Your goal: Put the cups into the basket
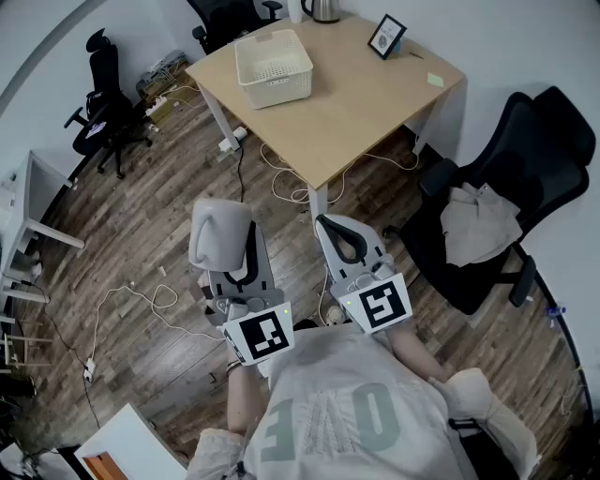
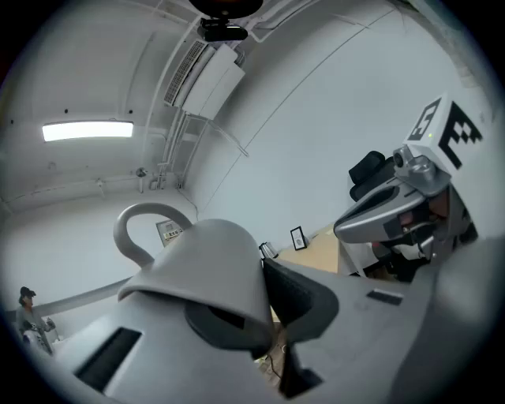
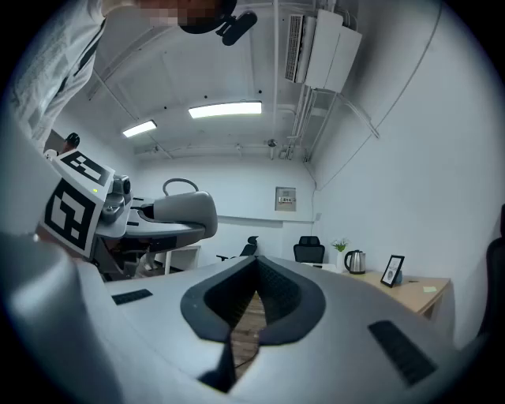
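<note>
A grey cup [image 1: 217, 230] with a loop handle is held upside down, well above the wooden floor, and my left gripper [image 1: 228, 246] is shut on it. In the left gripper view the cup [image 2: 209, 264] fills the centre, pinched at its wall between the jaws of the left gripper [image 2: 264, 288]. My right gripper [image 1: 337, 234] is beside it, shut with nothing between its fingers, and its jaws meet in the right gripper view [image 3: 254, 272]. The white slatted basket [image 1: 277, 88] stands on the wooden table [image 1: 375, 89] far ahead; nothing shows inside it.
A kettle [image 1: 323, 9], a picture frame [image 1: 386, 36] and a yellow note [image 1: 435, 80] share the table. A black office chair [image 1: 511, 187] with cloth on it stands at the right. More chairs [image 1: 103, 94] stand at the left. Cables [image 1: 150, 305] trail over the floor.
</note>
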A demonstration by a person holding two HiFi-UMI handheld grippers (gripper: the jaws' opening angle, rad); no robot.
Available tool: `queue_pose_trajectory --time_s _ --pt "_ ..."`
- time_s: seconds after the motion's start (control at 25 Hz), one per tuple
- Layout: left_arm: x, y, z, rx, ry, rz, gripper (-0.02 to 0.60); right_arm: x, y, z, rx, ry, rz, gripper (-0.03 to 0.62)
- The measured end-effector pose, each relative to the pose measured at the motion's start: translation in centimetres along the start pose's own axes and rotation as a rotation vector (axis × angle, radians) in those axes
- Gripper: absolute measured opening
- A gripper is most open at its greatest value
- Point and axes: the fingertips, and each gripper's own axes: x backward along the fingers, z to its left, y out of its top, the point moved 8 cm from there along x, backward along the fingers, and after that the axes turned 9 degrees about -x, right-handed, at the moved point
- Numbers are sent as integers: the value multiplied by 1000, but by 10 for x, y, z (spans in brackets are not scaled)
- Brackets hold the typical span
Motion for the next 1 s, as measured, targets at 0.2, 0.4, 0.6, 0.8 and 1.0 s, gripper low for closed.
queue_pose_trajectory --time_s 0.2,0.4,0.6,0.8,1.0 --pt "-6 2 4 -16 9 9 48 -2 -1 -9 4 -1 4 -2" --pt "-9 7 3 -43 11 28 49 -10 -1 -15 -3 21 -2 -3" --pt "-13 5 5 -53 10 44 49 -16 -8 -20 -73 25 -16 -2" --pt "-20 -6 16 -37 25 68 49 -24 -27 -24 -100 16 30 -2" --pt "-52 -22 18 -34 23 55 49 -47 -38 -35 -82 13 66 -2"
